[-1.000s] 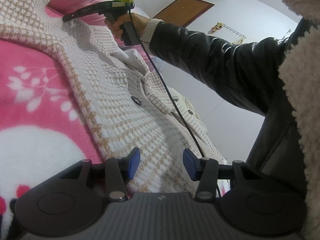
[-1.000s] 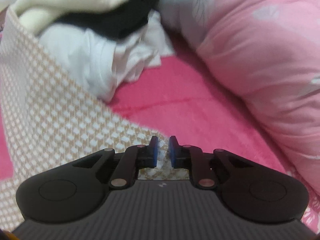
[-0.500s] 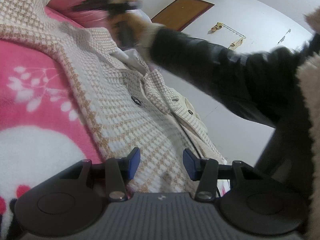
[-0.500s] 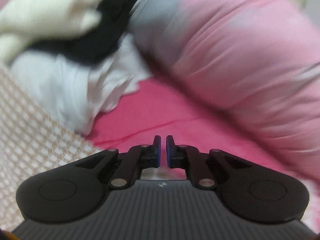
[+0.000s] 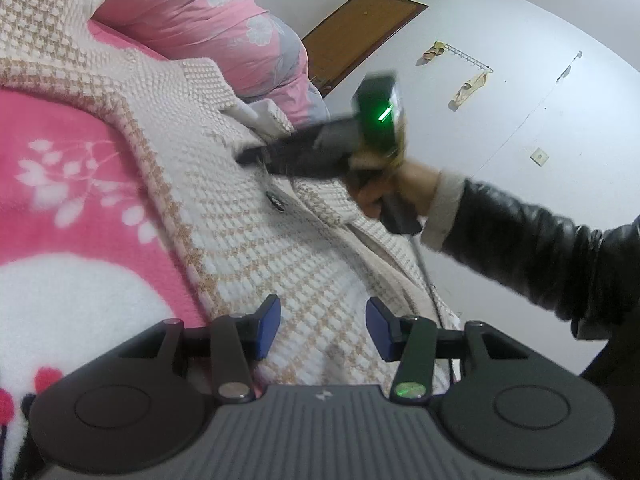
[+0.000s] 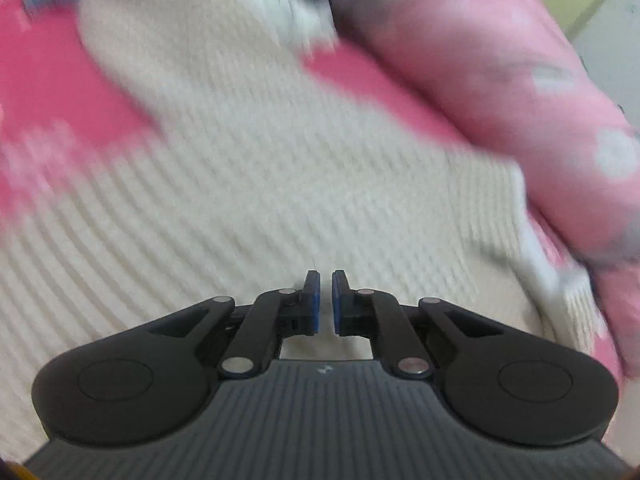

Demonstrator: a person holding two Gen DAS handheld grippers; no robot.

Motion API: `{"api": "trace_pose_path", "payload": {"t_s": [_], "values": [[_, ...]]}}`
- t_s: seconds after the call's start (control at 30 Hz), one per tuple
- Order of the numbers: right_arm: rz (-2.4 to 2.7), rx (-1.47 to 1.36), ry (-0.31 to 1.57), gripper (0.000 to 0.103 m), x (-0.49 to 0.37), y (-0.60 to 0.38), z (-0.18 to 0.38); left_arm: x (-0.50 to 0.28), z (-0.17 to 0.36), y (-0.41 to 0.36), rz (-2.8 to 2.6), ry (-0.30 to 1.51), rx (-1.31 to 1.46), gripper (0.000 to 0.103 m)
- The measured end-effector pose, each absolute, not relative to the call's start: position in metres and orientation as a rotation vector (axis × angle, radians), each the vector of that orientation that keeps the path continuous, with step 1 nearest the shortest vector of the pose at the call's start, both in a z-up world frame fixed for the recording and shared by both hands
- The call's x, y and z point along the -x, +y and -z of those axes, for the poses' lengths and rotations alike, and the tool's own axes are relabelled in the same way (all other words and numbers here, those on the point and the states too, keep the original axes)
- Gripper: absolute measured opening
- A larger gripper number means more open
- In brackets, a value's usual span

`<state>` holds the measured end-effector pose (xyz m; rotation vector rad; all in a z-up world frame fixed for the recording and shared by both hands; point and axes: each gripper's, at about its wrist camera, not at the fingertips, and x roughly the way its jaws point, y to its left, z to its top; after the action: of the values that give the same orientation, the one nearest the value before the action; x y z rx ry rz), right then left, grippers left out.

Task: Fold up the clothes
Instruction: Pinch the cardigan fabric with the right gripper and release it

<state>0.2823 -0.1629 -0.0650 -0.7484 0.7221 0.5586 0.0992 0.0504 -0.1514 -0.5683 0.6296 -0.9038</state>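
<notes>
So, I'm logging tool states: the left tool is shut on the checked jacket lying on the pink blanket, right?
Not quite. The left tool is open, its pads apart over the checked jacket; the left wrist view shows it. The jacket does lie on the pink blanket.

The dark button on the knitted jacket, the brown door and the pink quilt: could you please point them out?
dark button [image 5: 276,201]: left wrist view, its middle.
brown door [image 5: 356,36]: left wrist view, panel centre.
pink quilt [image 5: 192,8]: left wrist view, upper bulge.

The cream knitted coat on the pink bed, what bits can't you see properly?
- Cream knitted coat: near hem hidden behind the left gripper, left wrist view.
- Weave smeared by motion blur, right wrist view; right gripper.
- Dark button: too small to read.
</notes>
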Motion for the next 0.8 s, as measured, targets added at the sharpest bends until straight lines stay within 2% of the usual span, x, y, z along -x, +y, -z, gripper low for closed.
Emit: {"api": "trace_pose_path", "payload": {"t_s": [0.2,0.3,0.47,0.57,0.67,0.8], "values": [[-0.301,0.703,0.782,0.005,-0.318,-0.209,0.067,-0.102,0.152,0.054,0.906,0.631,0.568,0.049],[-0.354,0.611,0.743,0.004,-0.318,-0.206,0.046,-0.103,0.153,0.054,0.908,0.631,0.568,0.049],[-0.426,0.443,0.784,0.004,-0.340,-0.201,0.051,-0.099,0.152,0.056,0.909,0.631,0.567,0.049],[-0.325,0.183,0.818,0.009,-0.377,-0.230,0.053,-0.099,0.152,0.055,0.910,0.630,0.568,0.050],[-0.247,-0.067,0.854,0.027,-0.409,-0.260,0.061,-0.099,0.152,0.054,0.912,0.630,0.569,0.050],[-0.255,-0.208,0.928,0.029,-0.419,-0.272,0.081,-0.100,0.152,0.055,0.915,0.630,0.572,0.050]]}}
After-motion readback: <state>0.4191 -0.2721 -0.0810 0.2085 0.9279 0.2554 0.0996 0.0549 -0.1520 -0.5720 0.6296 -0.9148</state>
